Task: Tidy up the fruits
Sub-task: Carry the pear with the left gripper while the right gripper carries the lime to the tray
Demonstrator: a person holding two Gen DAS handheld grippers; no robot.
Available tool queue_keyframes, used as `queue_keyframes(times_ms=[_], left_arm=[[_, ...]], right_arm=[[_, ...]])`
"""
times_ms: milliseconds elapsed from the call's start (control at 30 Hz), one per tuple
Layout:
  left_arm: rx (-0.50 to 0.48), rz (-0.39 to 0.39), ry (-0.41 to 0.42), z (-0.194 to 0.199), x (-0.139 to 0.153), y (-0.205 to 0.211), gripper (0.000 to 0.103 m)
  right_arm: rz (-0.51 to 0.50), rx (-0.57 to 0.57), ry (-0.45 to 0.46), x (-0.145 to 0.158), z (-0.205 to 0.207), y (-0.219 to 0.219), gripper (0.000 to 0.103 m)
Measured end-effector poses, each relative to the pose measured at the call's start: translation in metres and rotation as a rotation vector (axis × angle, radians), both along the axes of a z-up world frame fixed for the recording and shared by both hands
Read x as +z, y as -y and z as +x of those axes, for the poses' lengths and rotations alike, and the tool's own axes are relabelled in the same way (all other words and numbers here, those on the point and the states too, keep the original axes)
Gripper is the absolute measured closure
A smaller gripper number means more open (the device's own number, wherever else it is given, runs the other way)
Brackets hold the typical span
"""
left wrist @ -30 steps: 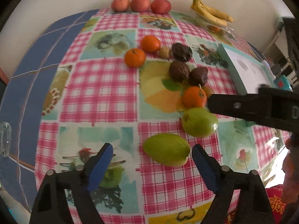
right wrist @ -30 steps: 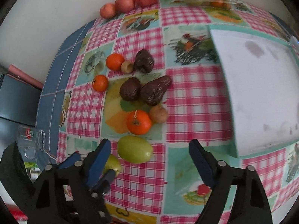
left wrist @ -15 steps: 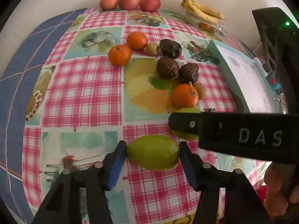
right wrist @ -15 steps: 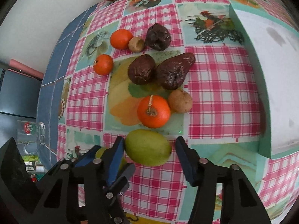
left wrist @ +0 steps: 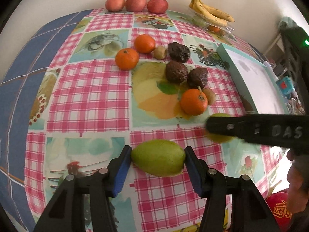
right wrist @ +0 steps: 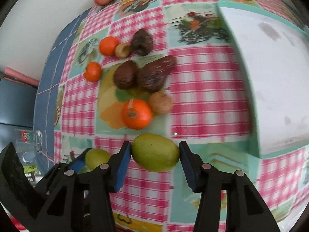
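Left tongs (left wrist: 158, 157): clamped on near green mango (left wrist: 158, 157)
Right tongs (right wrist: 155, 152): clamped on second green mango (right wrist: 155, 152), mostly hidden from left view
Right view: motion-blurred

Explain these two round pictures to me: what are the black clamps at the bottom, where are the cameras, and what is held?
No robot: a person holds two hand grippers, each carrying a fisheye camera that looks along its fingers. In the left camera's picture, the left gripper is shut on a green mango. In the right camera's picture, the right gripper is shut on a second green mango. The checked tablecloth carries oranges, dark avocados, apples, bananas and a teal tray.
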State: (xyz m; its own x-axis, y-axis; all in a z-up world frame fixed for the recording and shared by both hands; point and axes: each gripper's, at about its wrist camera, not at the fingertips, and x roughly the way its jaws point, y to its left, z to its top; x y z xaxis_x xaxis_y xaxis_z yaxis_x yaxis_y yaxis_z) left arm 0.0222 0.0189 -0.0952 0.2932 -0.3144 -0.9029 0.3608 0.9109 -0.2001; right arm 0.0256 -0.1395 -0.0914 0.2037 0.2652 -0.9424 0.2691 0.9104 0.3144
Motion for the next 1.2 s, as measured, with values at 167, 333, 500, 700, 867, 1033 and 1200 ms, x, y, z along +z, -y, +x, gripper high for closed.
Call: queue_keyframes(times_ms=[167, 333, 500, 700, 867, 1033, 1200], left_arm=[[0.043, 0.002, 0.016, 0.001, 0.011, -0.011, 0.045], [0.086, 0.015, 0.037, 0.014, 0.036, -0.01, 0.045], [0.103, -0.016, 0.031, 0.035, 0.068, 0.013, 0.045], [0.078, -0.115, 0.024, 0.066, 0.106, 0.077, 0.045], [0.056, -0.157, 0.011, 0.087, 0.118, 0.134, 0.045], [0.067, -0.217, -0.062, 0.102, 0.105, 0.182, 0.045], [0.073, -0.177, -0.088, 0.115, 0.075, 0.222, 0.045]], right_arm=[[-0.02, -0.058, 0.041, 0.014, -0.005, 0.024, 0.051], [-0.053, -0.16, 0.096, 0.034, -0.008, 0.059, 0.051], [-0.109, -0.297, 0.138, 0.053, -0.01, 0.11, 0.051], [-0.153, -0.41, 0.162, 0.07, -0.006, 0.166, 0.051], [-0.178, -0.485, 0.165, 0.073, 0.0, 0.21, 0.051], [-0.195, -0.535, 0.157, 0.068, 0.005, 0.243, 0.051], [-0.182, -0.576, 0.159, 0.061, 0.01, 0.276, 0.051]])
